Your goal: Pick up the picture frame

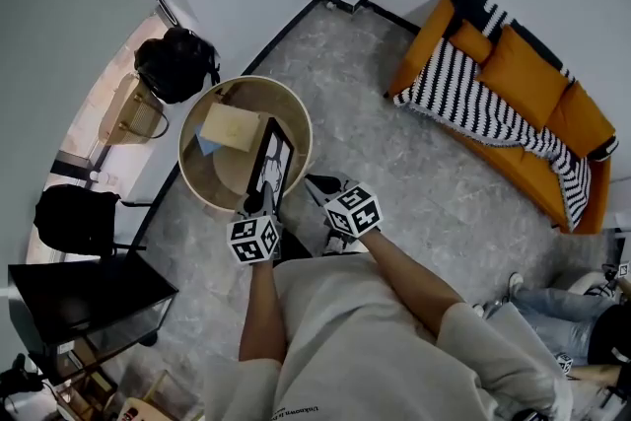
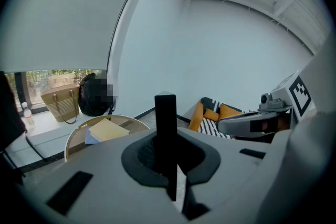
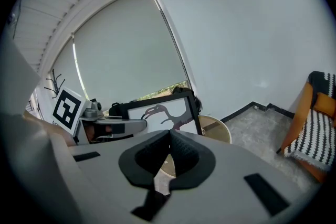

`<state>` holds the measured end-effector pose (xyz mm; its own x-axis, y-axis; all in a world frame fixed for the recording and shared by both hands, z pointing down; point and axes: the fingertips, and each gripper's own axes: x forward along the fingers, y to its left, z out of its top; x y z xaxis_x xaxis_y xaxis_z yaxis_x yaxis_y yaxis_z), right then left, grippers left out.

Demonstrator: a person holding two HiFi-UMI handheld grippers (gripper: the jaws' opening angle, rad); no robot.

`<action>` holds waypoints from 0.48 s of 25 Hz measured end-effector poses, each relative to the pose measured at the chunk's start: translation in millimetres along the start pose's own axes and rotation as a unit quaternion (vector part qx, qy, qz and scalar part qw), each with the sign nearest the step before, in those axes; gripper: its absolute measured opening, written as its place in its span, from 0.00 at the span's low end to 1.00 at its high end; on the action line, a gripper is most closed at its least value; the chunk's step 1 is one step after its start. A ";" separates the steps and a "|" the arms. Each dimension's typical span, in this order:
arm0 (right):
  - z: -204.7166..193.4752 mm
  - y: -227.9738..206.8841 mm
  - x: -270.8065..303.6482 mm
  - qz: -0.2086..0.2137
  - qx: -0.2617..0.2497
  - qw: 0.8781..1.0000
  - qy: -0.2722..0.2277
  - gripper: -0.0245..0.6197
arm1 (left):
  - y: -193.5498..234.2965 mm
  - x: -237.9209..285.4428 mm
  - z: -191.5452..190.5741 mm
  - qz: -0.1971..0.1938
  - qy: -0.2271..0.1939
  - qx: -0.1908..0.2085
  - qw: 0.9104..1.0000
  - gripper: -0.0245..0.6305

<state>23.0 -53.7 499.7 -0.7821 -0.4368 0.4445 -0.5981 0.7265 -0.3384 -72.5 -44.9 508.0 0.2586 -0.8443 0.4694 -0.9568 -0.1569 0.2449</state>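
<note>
I'm gripping the picture frame point(image 1: 272, 161) in my left hand-held gripper point(image 1: 266, 204) over the round desk point(image 1: 296, 113), left of centre, my right hand-held gripper point(image 1: 317, 185) hovering closed, empty.

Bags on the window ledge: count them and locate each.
2. A black bag sits toward the ledge's far end, with a tan woven tote beside it, nearer the camera. More may lie out of view.

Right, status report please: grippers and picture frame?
Left gripper shut on picture frame, upright by round table. Right gripper shut, empty. Nothing blocking.
</note>
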 end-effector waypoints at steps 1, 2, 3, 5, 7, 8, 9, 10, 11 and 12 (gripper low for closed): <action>-1.0 0.8 0.0 0.001 -0.002 1.000 0.002 0.09 | 0.1 -0.6 -0.3 0.000 -0.001 -0.001 1.000 0.08; -1.9 1.6 0.0 0.002 -0.005 1.000 0.004 0.09 | 0.1 -1.1 -0.7 0.001 -0.001 -0.001 1.000 0.08; -2.4 2.0 -0.1 0.002 -0.008 1.000 0.007 0.09 | -0.1 -1.1 -0.9 0.001 -0.001 -0.002 1.000 0.08; -2.4 1.6 -0.1 0.004 -0.010 1.000 0.009 0.09 | -0.4 -0.2 -0.8 0.002 -0.001 -0.003 1.000 0.08; -2.0 1.2 0.4 0.006 -0.010 1.000 0.010 0.09 | 0.2 0.5 -0.9 0.003 0.000 -0.005 1.000 0.08; -1.7 1.1 0.7 0.006 -0.010 1.000 0.009 0.09 | 0.7 0.7 -1.0 0.003 0.000 -0.006 1.000 0.08; -1.3 0.9 0.9 0.007 -0.010 1.000 0.009 0.09 | 1.0 1.0 -0.9 0.004 0.000 -0.006 1.000 0.08; -0.8 0.5 1.1 0.007 -0.010 1.000 0.009 0.09 | 1.1 1.4 -0.6 0.004 0.000 -0.007 1.000 0.08; -0.3 0.1 1.2 0.008 -0.010 1.000 0.010 0.09 | 1.0 1.9 -0.3 0.004 0.000 -0.008 1.000 0.08; 0.2 -0.4 1.3 0.008 -0.011 1.000 0.010 0.09 | 1.0 2.4 0.1 0.005 0.000 -0.008 1.000 0.08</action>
<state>22.1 -54.7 500.3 -0.7881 -0.4140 0.4556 -0.5810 0.7447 -0.3284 -72.9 -47.2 509.4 0.2499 -0.8452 0.4725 -0.9569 -0.1409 0.2540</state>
